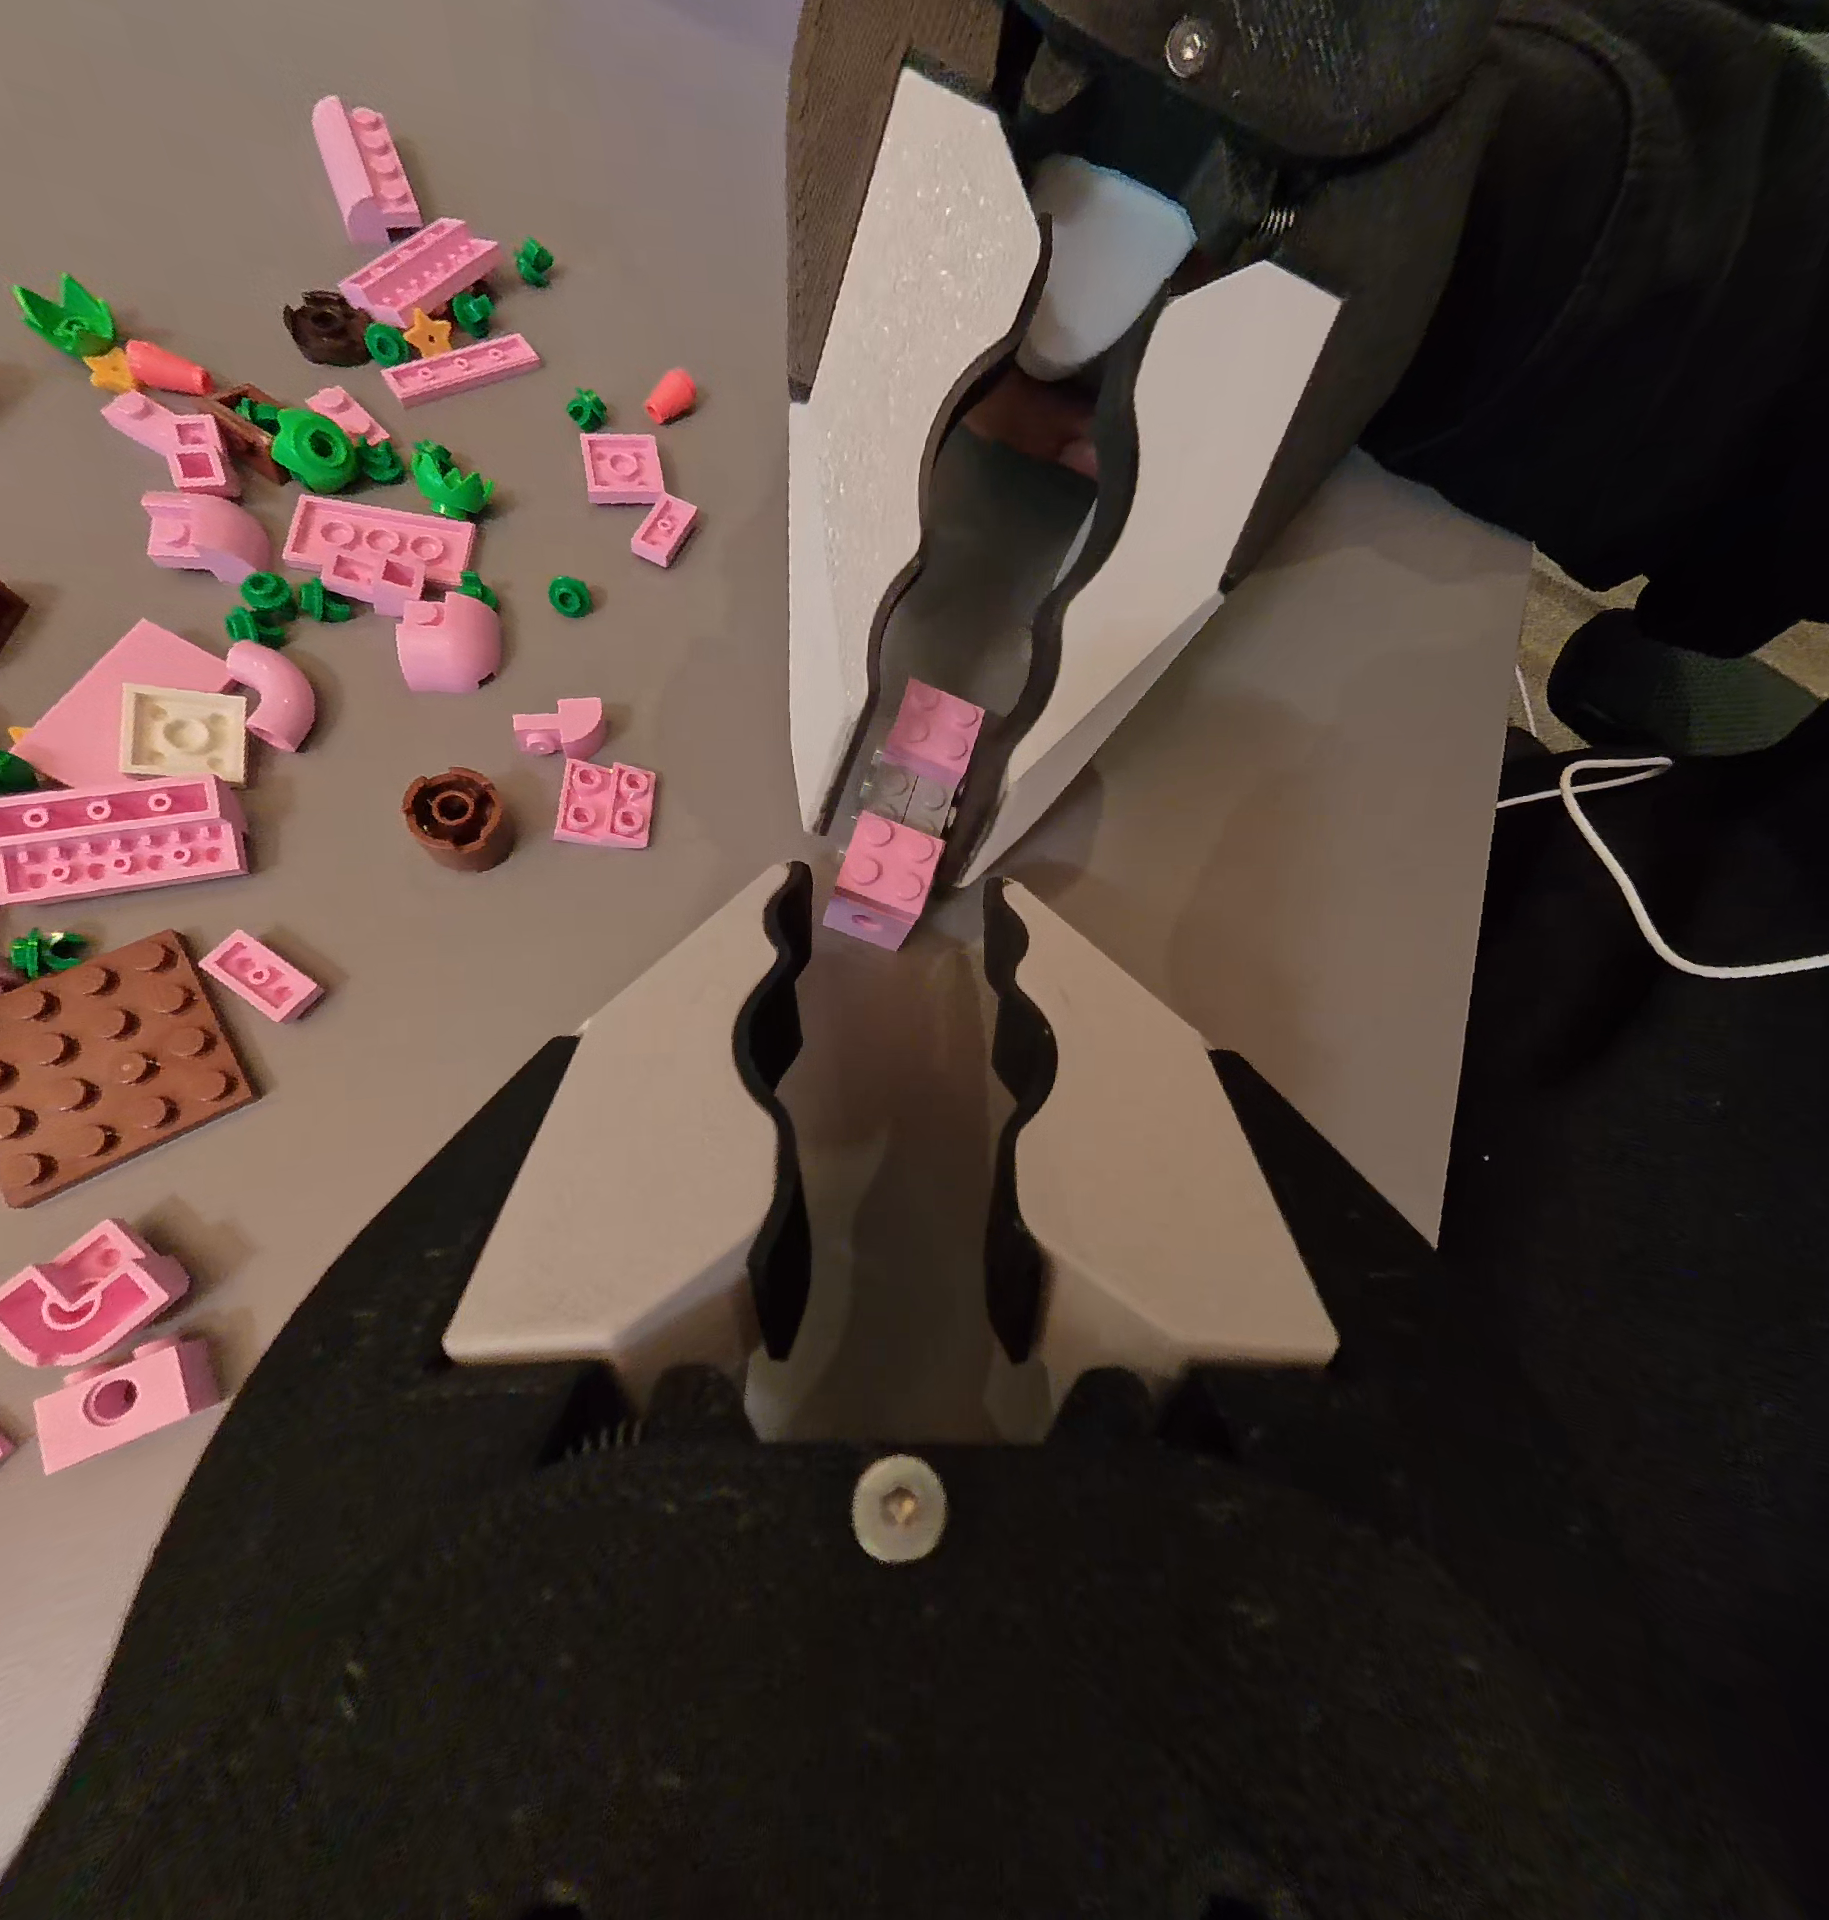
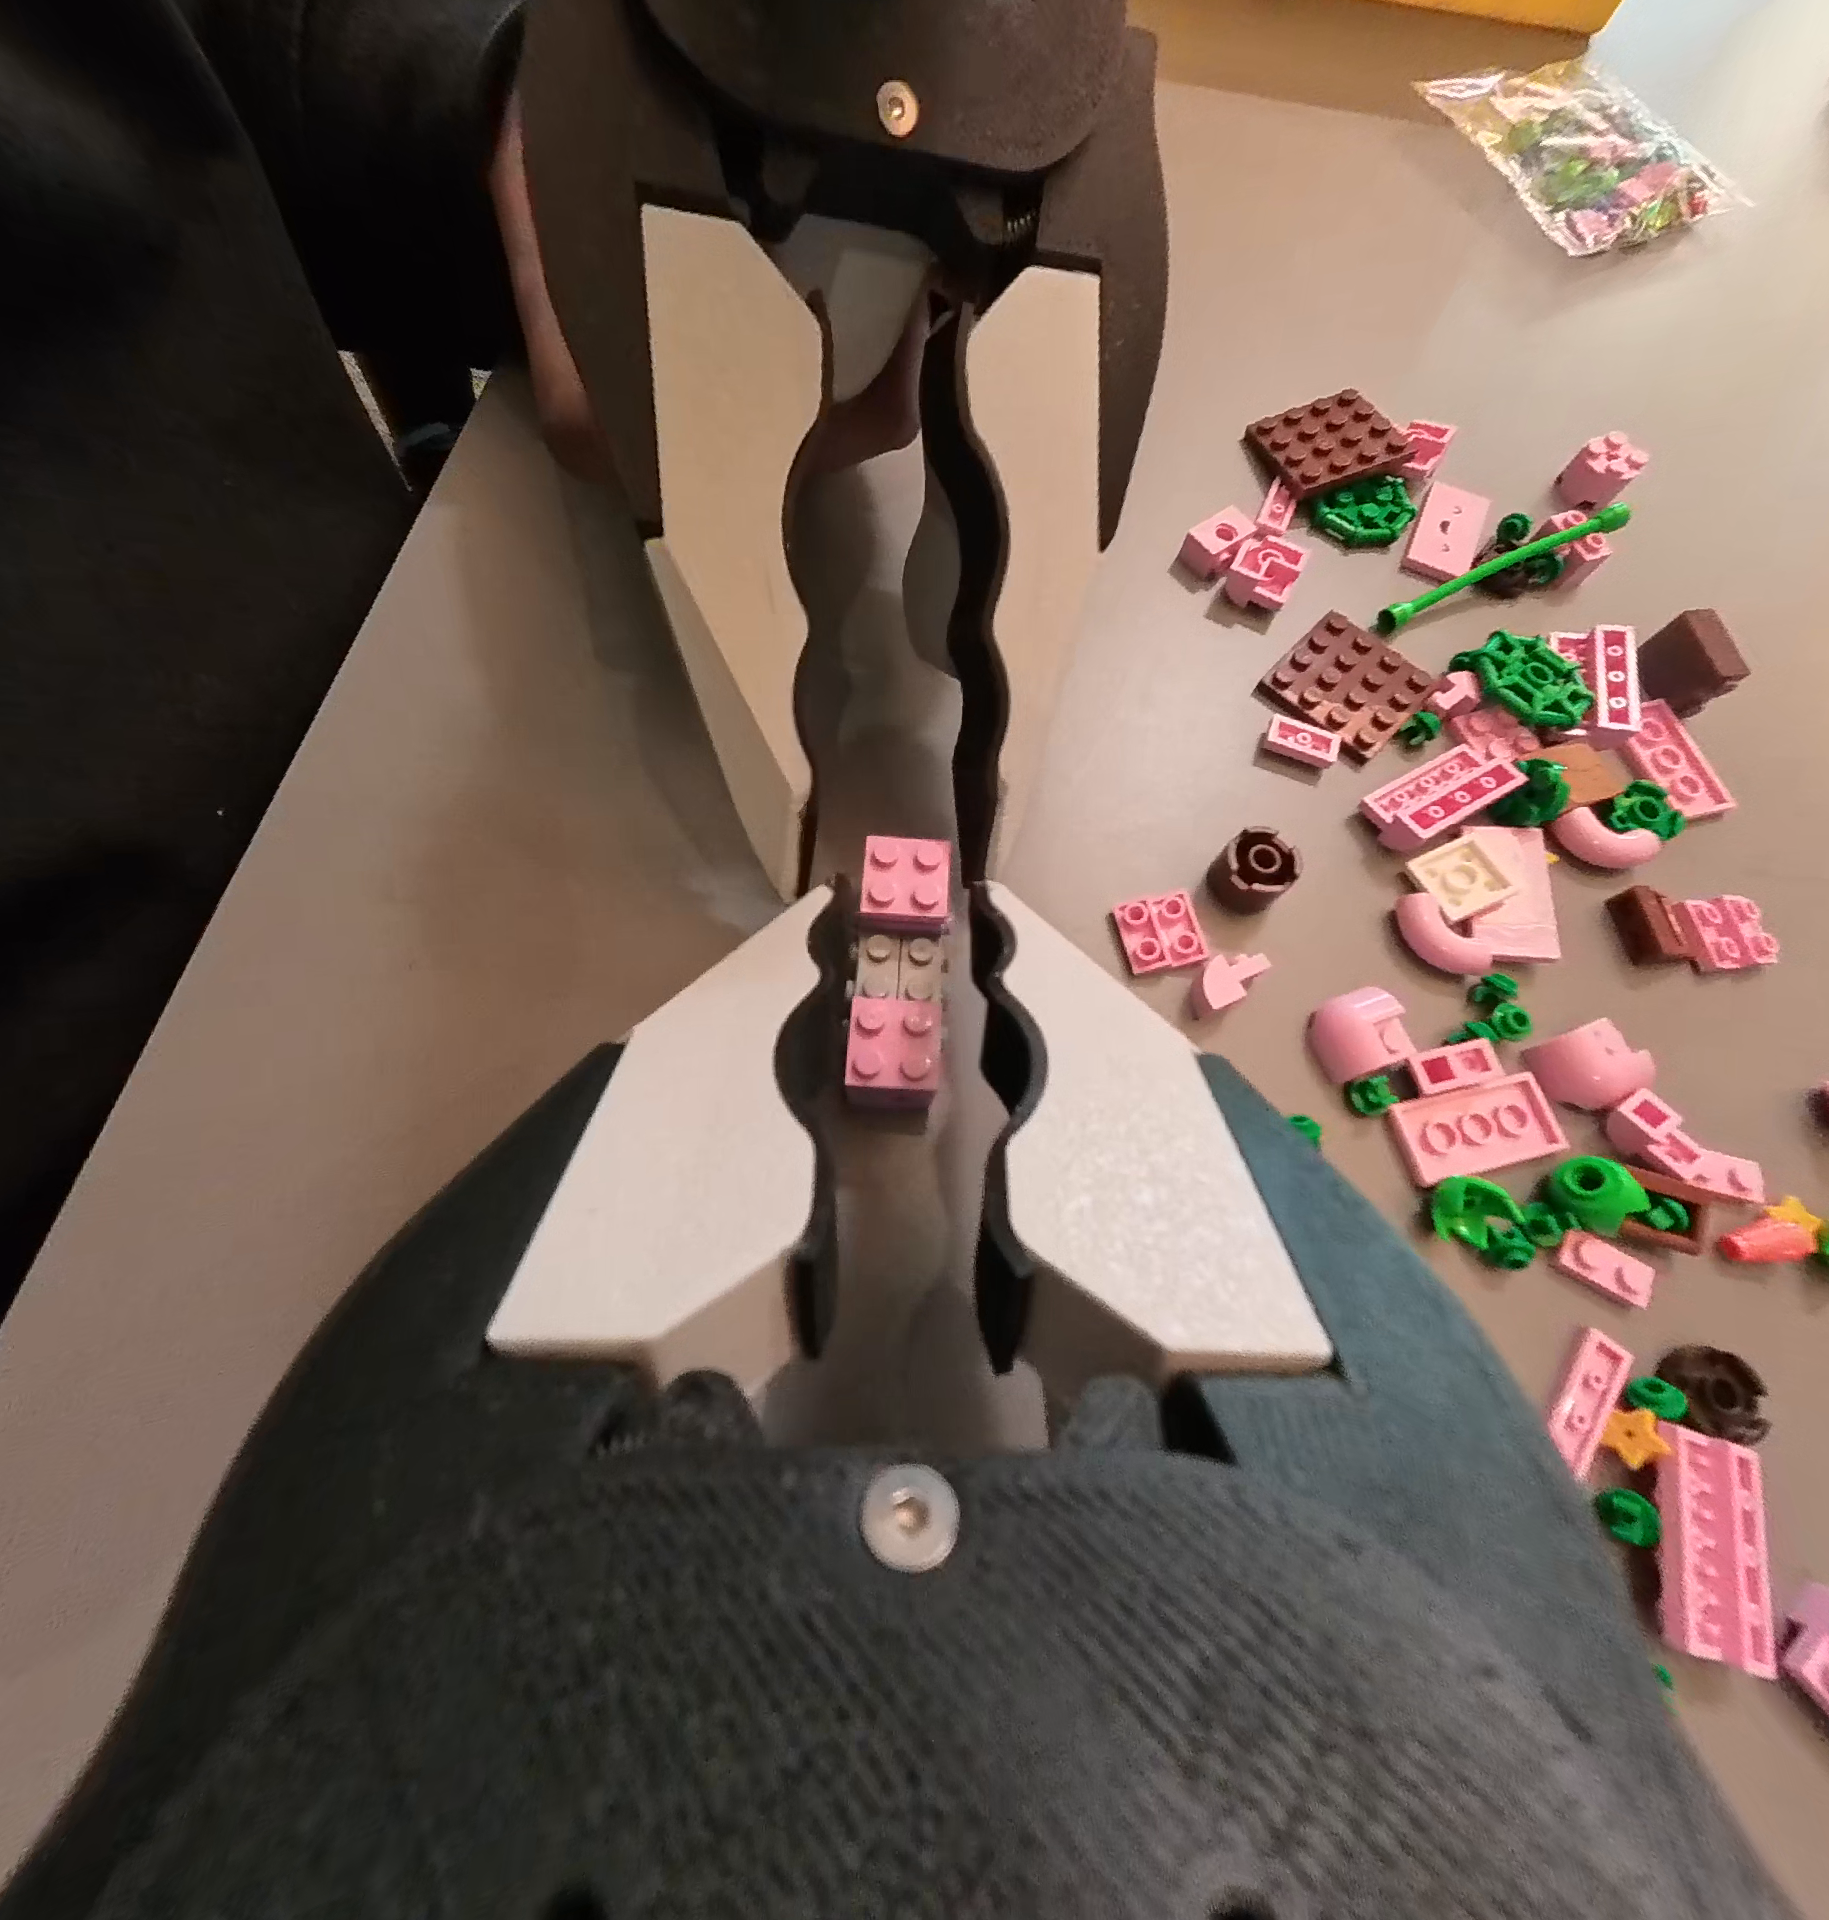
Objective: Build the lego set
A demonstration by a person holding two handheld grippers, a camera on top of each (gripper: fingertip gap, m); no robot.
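**Small pink and grey piece held between two facing grippers**

The right gripper (image 2: 894, 1013) pinches the pink-grey-pink assembly (image 2: 897, 982) sideways, studs up, just above the surface (image 2: 474, 831), probably to offer its free end. The left gripper (image 1: 894, 894) points straight at it, jaws spread, tips near that end. Loose bricks (image 2: 1492, 935) lie aside, well apart.

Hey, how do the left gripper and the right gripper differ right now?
The right gripper is clamped on the pink-and-grey brick assembly; the left gripper holds nothing. The right gripper's jaws sit narrow against the assembly; the left gripper's jaws stand wider, the assembly's pink end between their tips, apparently untouched. Both face each other tip to tip.
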